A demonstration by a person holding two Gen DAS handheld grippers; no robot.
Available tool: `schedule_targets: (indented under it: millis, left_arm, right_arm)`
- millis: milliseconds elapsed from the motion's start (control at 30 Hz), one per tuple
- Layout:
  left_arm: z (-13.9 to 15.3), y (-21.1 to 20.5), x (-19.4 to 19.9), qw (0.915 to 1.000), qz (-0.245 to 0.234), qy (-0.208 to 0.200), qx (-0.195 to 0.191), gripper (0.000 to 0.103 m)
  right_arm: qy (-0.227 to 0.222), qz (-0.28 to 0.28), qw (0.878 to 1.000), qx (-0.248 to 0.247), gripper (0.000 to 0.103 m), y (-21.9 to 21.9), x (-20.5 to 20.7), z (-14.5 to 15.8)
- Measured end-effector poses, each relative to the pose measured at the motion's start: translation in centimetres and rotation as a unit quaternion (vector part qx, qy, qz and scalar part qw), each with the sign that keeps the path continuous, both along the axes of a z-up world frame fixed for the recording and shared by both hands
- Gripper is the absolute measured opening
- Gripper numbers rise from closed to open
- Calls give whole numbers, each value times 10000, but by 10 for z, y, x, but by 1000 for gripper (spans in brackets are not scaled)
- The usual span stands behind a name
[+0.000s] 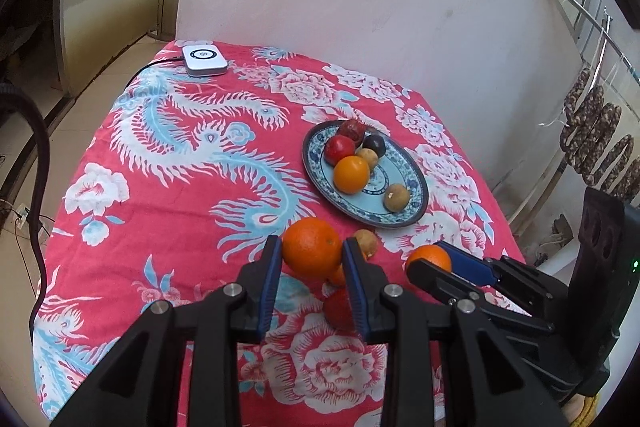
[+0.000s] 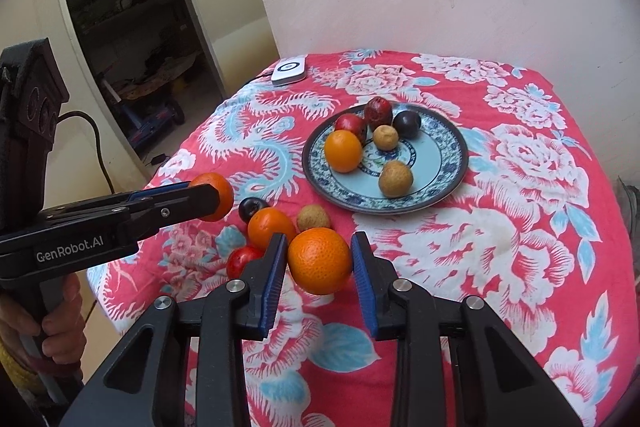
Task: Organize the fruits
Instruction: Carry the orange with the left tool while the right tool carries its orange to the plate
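My left gripper (image 1: pixel 311 259) is shut on an orange (image 1: pixel 311 253) and holds it above the red floral cloth; it also shows in the right wrist view (image 2: pixel 212 197) at the left. My right gripper (image 2: pixel 320 267) is shut on another orange (image 2: pixel 320 261); it appears in the left wrist view (image 1: pixel 430 261) at the right. A blue patterned plate (image 2: pixel 448 163) holds an orange (image 2: pixel 343 151), red, brown and dark fruits. Loose on the cloth lie an orange (image 2: pixel 270 227), a red fruit (image 2: pixel 242 259), a dark fruit (image 2: pixel 252 207) and a brown fruit (image 2: pixel 313 218).
A white device (image 1: pixel 204 59) with a cable lies at the table's far left corner. A white wall stands behind the table. The table's edge drops to the floor at the left. Dried sausages (image 1: pixel 596 131) hang at the right.
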State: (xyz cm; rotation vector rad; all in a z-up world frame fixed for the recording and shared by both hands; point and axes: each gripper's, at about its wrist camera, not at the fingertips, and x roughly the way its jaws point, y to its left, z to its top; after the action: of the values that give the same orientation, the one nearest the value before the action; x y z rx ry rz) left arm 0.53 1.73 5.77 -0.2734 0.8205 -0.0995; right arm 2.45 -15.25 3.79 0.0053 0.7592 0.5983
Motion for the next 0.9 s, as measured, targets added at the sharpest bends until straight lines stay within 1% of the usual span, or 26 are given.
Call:
schedule_targets:
  millis: [333,600,900]
  left_arm:
    - [5,-16,19,9994,-318,-10,-114,32]
    - [4,-15,45,9993,-378,-29,-34,32]
    - [0,-9,78,9991,-411,-5,-41,32]
  right_arm:
    - [-151,-260,9995,-62,34,-15,12,13]
    - [-206,-357,9991,-51,34,-16,29,17]
    - [-84,-376,9993,23,34,-7,63,12]
